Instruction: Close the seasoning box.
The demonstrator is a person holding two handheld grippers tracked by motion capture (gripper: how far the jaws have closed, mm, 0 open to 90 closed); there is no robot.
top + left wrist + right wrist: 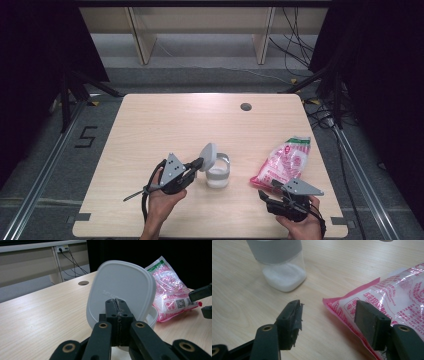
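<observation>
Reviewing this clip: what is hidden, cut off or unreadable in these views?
- Container mouth: hidden in the left gripper view by the tilted lid.
- Container top: cut off by the upper edge of the right gripper view.
- Bag print: too small in the high view, only partly legible elsewhere.
- Bag's far end: cut off in the right gripper view.

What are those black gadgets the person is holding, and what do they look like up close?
They are two hand-held grippers. The left gripper and right gripper are black, each topped by a grey three-cornered plate, with a dark cable trailing back. Each has two flat black jaws with brass-coloured pivot rivets. The forearms look bare, no sleeves.
</observation>
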